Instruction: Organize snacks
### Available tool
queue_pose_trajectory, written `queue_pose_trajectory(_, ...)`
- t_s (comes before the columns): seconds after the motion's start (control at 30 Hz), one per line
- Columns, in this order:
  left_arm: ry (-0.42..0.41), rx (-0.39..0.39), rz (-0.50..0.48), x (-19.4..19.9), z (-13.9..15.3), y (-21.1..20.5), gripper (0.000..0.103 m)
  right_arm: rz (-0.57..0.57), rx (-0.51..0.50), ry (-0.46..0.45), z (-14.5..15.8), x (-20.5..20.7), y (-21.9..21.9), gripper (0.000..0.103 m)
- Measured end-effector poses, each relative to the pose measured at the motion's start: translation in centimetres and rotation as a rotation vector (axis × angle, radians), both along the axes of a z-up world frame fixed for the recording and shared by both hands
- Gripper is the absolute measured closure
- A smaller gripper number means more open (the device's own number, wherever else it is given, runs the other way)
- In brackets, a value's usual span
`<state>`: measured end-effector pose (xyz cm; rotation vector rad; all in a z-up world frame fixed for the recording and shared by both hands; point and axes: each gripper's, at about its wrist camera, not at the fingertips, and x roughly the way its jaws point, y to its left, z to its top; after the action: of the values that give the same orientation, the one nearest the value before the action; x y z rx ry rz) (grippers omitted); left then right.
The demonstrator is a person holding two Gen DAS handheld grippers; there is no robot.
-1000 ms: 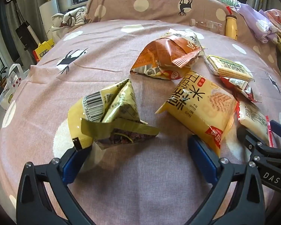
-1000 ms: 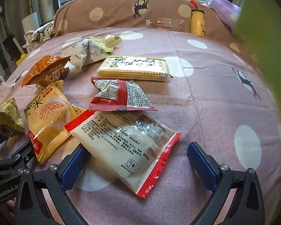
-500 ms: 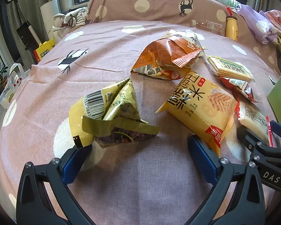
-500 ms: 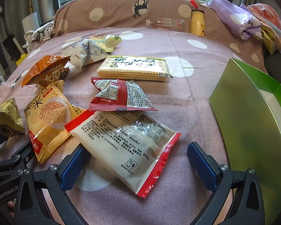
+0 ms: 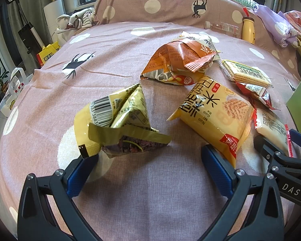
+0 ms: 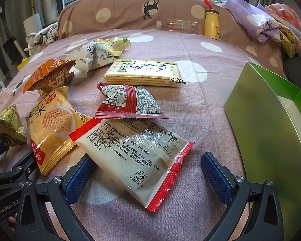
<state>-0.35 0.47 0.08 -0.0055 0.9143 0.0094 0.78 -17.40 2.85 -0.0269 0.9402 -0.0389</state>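
Observation:
Several snack packets lie on a pink spotted bedspread [image 5: 114,46]. My left gripper [image 5: 148,166] is open and empty, just short of an olive-yellow crumpled packet [image 5: 120,122] and a yellow rice-cracker bag [image 5: 214,118]. An orange packet [image 5: 176,64] lies farther back. My right gripper [image 6: 144,172] is open around the near end of a white packet with red edges [image 6: 136,148], not gripping it. Beyond it lie a red-and-white packet [image 6: 128,102] and a cracker pack [image 6: 144,73]. A green box [image 6: 271,130] stands at the right.
A yellow bottle [image 6: 211,24] and a clear bottle [image 6: 178,25] lie against the spotted pillow [image 6: 130,12] at the back. Purple and pink bedding [image 6: 258,24] is piled back right. Bags and a yellow box [image 5: 47,54] stand off the bed's left edge.
The green box has come into view at the right and settled on the bed. Both grippers and the snacks have stayed put.

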Motion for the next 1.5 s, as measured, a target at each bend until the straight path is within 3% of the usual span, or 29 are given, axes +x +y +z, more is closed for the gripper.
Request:
queue_pose_trajectory(0.7,0.018,-0.004,-0.005,0.1,0.3,0.2,0.0,0.0,-0.01,0.006,-0.1,0.2,0.4,0.0)
queue_pose_trajectory(0.9,0.027,-0.036,0.008,-0.3,1.0,0.6,0.008,0.001,0.002,0.007,-0.1,0.1,0.0,0.0)
queue_pose_trajectory(1.0,0.015,-0.109,0.007,-0.9,1.9,1.1,0.011,0.005,0.01,0.029,0.3,0.4,0.4,0.0)
queue_pose_trajectory(1.13,-0.049,-0.175,-0.016,-1.8,4.2,1.7,0.011,0.006,0.076,0.017,2.1,-0.2,0.5,0.0)
queue_pose_trajectory(1.33,-0.122,-0.263,-0.012,-2.3,8.6,3.1,0.013,-0.006,0.116,-0.145,7.5,-2.0,1.1,0.0)
queue_pose_trajectory(1.5,-0.188,-0.223,-0.039,-1.2,12.6,2.7,0.018,-0.034,0.178,-0.205,11.1,-1.3,1.7,0.0)
